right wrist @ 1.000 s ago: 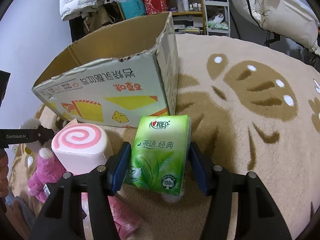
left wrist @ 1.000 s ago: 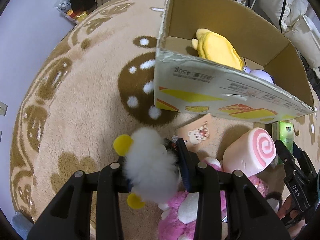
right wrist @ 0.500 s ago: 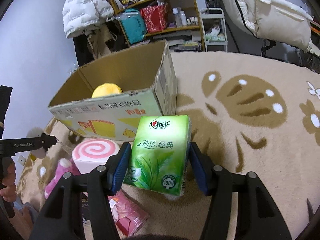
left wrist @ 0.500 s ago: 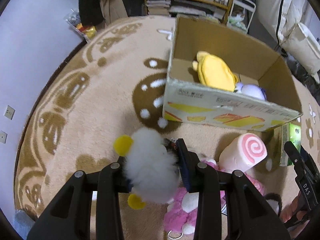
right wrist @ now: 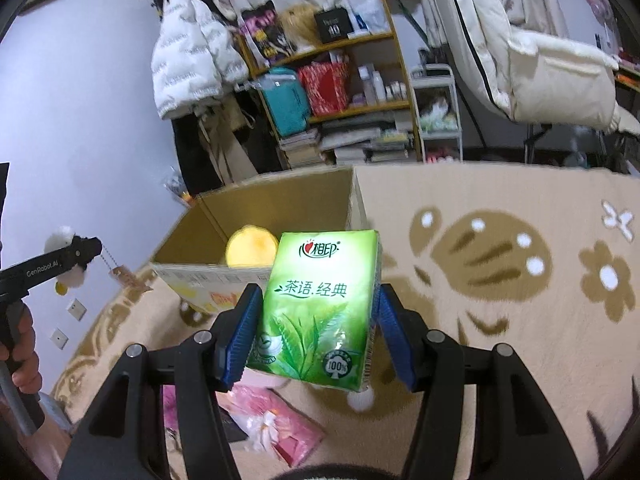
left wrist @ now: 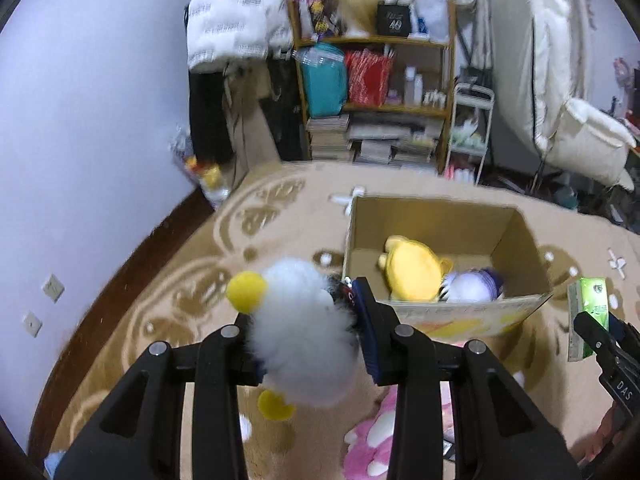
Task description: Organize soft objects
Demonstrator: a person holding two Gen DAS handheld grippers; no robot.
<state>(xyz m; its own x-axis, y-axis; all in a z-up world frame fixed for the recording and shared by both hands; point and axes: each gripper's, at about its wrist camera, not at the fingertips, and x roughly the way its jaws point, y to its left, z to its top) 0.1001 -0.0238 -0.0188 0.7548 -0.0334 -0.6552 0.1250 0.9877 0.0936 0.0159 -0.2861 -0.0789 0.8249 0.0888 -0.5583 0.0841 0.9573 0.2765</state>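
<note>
My left gripper [left wrist: 306,332] is shut on a fluffy white plush with yellow feet [left wrist: 298,320] and holds it in the air, near the left front of the open cardboard box [left wrist: 520,240]. The box holds a yellow plush [left wrist: 412,276] and a purple-white plush [left wrist: 474,286]. My right gripper [right wrist: 316,334] is shut on a green tissue pack [right wrist: 320,308], raised near the box's right front corner [right wrist: 352,200]. The left gripper shows at the left in the right wrist view [right wrist: 76,254]. The tissue pack shows at the right in the left wrist view [left wrist: 588,320].
A pink plush [left wrist: 376,436] lies on the beige patterned rug [left wrist: 180,308] below my left gripper. A pink packet [right wrist: 276,428] lies below my right gripper. A cluttered shelf [left wrist: 380,92], a white jacket [right wrist: 192,64] and a white chair [right wrist: 552,76] stand beyond the rug.
Both grippers have risen high above the rug with their loads. The views now look down into the box from higher up and show the room behind.
</note>
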